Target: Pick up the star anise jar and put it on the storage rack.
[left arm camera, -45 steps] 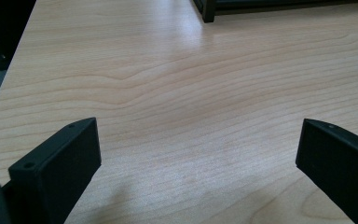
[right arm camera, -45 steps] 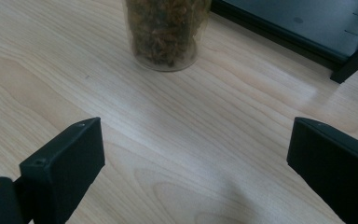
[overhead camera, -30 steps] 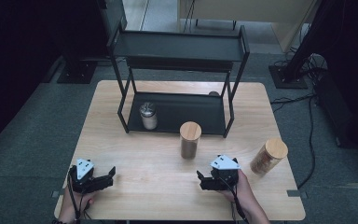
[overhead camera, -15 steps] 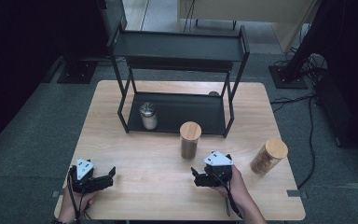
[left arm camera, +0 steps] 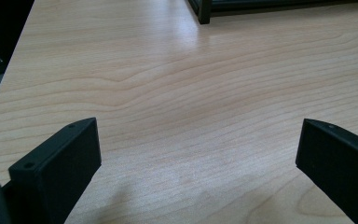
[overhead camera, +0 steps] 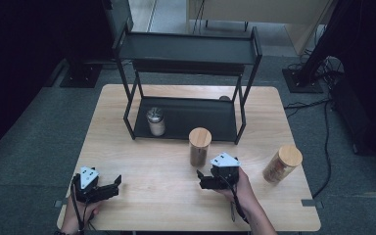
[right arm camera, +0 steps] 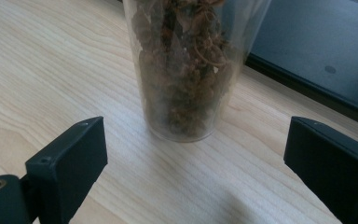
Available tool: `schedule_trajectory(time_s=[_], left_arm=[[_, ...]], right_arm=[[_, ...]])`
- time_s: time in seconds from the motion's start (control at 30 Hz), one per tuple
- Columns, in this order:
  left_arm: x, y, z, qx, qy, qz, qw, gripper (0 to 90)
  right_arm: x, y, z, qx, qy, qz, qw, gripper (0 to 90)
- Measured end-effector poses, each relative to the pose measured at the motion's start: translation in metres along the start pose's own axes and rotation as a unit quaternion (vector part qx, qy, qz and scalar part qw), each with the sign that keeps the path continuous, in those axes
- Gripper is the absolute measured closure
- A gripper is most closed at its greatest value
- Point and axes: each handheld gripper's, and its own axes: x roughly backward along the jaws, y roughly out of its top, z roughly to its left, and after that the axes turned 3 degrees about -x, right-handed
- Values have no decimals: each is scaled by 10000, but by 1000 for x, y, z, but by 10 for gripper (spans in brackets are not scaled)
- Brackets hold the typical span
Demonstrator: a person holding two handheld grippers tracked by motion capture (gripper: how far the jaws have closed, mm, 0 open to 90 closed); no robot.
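One clear jar [right arm camera: 184, 70], cork lid, brown dried contents

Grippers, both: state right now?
Left gripper: open, empty, over bare wooden table.
Right gripper: open, holding nothing; clear wooden-lidded jar of brown dried bits ahead, untouched.

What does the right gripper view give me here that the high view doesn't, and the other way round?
Right gripper view: the brown dried contents packed inside the clear jar, its base standing on the table, and the right gripper with its jaws wide apart, nothing between them.

High view: that jar's wooden lid, a second wooden-lidded jar to the right, a small jar on the black rack, and the left gripper.

Both: the jar just ahead of the right gripper, not touched by it, beside the rack's lower tray.
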Motion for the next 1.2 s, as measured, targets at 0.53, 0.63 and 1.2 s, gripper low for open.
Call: schedule_trajectory(time_s=[0.53, 0.63, 1.2], left_arm=[[0, 0, 0, -1, -23, -20, 10000, 3], [0, 0, -1, -19, -24, -25, 10000, 3], [0, 0, 0, -10, -47, -28, 10000, 3]], right_arm=[[-8, 16, 1, 99, 0, -123, 9999, 100], [-9, 19, 1, 93, -4, -138, 9999, 104], [-13, 40, 1, 7, -26, -206, 9998, 147]])
